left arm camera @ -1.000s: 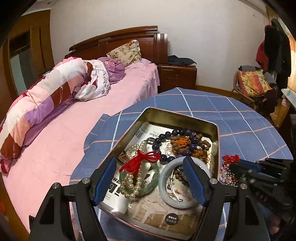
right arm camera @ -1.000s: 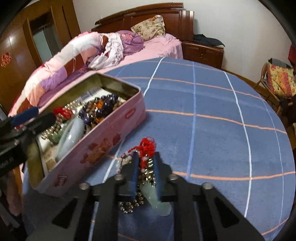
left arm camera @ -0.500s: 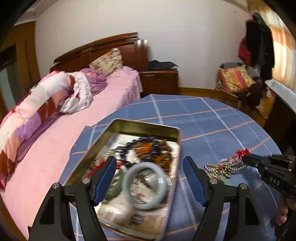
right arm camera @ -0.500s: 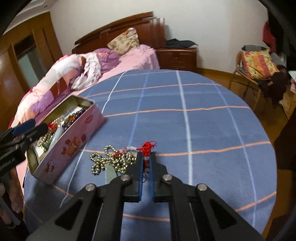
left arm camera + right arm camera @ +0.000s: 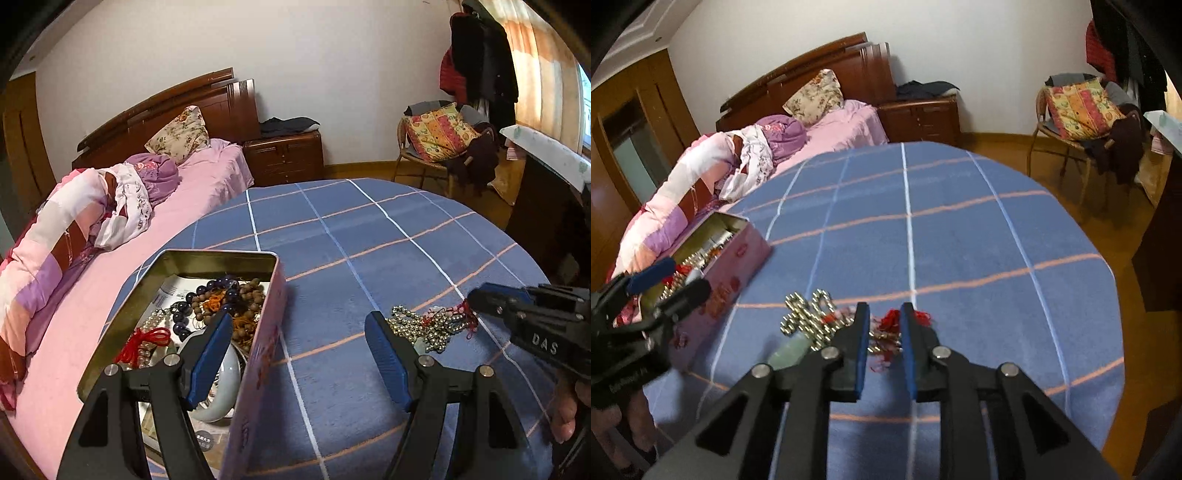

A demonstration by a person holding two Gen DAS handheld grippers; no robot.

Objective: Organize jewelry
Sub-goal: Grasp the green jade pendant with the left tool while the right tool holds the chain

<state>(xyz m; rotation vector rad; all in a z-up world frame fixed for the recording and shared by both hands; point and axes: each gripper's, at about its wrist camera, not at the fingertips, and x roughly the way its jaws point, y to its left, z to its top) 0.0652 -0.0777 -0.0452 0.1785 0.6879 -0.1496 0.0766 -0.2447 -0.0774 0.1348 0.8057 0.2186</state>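
Right gripper (image 5: 884, 325): jaws parted around the necklace (image 5: 812, 317) on the table (image 5: 960, 229).
Left gripper (image 5: 298, 332): wide apart, tin (image 5: 258, 354) at nine o'clock.

A round table under a blue checked cloth (image 5: 369, 258) fills the lower centre of both views. On its left part, in the lower left of the left wrist view, an open rectangular pink metal tin (image 5: 258, 354) is set, and in it dark round bead strings (image 5: 221, 291) and a pale jade bangle (image 5: 221, 387) are heaped. To the tin's right, on the cloth, a silver bead necklace with red tassel (image 5: 428, 325) is laid. Behind the table, at upper left, a pink-sheeted wooden bed (image 5: 207, 181) is placed; at upper right, a wicker chair with patchwork cushion (image 5: 436, 136).
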